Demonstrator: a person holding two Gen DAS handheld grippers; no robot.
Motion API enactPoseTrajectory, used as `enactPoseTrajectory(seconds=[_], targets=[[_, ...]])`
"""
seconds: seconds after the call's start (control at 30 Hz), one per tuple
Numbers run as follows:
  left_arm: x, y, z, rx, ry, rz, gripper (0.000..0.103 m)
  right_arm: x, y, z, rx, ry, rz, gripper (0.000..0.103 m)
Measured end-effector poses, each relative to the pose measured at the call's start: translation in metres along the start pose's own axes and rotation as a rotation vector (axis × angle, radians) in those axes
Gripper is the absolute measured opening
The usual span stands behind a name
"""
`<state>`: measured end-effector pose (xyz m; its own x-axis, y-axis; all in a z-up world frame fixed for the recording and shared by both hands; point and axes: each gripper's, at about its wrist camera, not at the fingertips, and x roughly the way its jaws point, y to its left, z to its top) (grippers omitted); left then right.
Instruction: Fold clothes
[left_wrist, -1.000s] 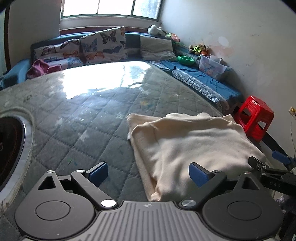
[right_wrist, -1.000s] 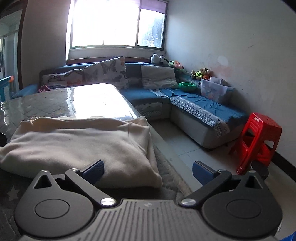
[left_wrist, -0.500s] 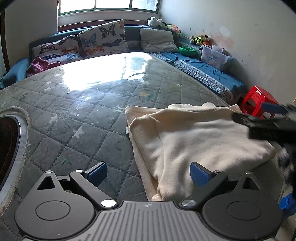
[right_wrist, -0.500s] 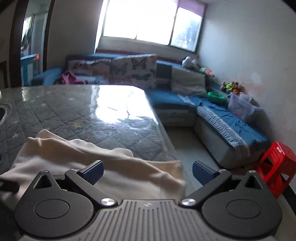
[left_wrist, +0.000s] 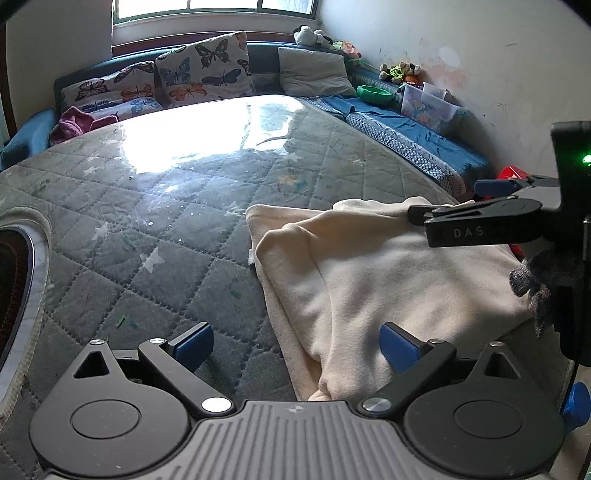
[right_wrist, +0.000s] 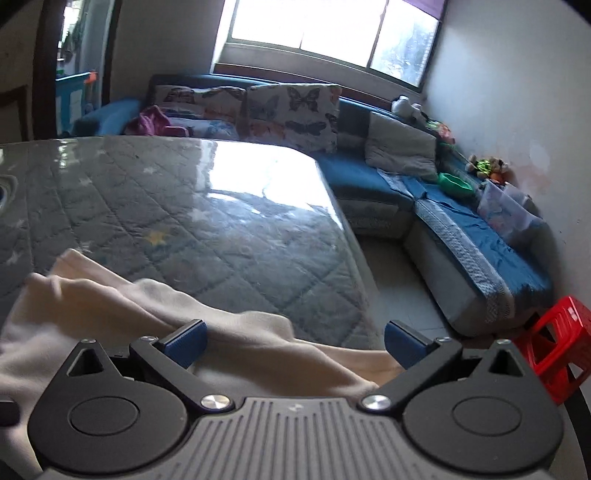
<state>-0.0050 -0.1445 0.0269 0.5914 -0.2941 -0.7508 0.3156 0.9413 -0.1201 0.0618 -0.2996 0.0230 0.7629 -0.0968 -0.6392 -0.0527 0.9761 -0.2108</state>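
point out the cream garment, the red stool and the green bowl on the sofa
cream garment (left_wrist: 399, 273), left wrist view, middle of its folded top layer
red stool (right_wrist: 554, 343), right wrist view, its side
green bowl (left_wrist: 375, 94), left wrist view, its rim

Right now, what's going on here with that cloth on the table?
A person holding two handheld grippers is folding a cream fleece garment that lies part-folded near the edge of a grey quilted table. The left gripper is open, low at the garment's near edge, gripping nothing. The right gripper is open too, poised over the far corner with cloth between its fingers, not yet clamped.
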Motion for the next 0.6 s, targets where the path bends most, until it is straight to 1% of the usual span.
enactPoseTrajectory(seconds=[0.1,0.17,0.57,0.6], targets=[[0.001,0.000,-0.001,-0.001,0.001,-0.001,0.099,0.003,0.009,0.002,-0.018,0.004,0.035,0.103],[0.001,0.000,-0.001,-0.002,0.004,-0.001,0.100,0.009,0.014,0.003,-0.032,0.009,0.035,0.103],[-0.001,-0.001,-0.003,0.002,0.003,0.007,0.101,0.003,0.031,0.018,-0.058,-0.020,0.074,0.103],[-0.002,-0.002,-0.003,0.003,0.003,0.009,0.101,0.007,0.036,0.019,-0.075,-0.008,0.073,0.103]])
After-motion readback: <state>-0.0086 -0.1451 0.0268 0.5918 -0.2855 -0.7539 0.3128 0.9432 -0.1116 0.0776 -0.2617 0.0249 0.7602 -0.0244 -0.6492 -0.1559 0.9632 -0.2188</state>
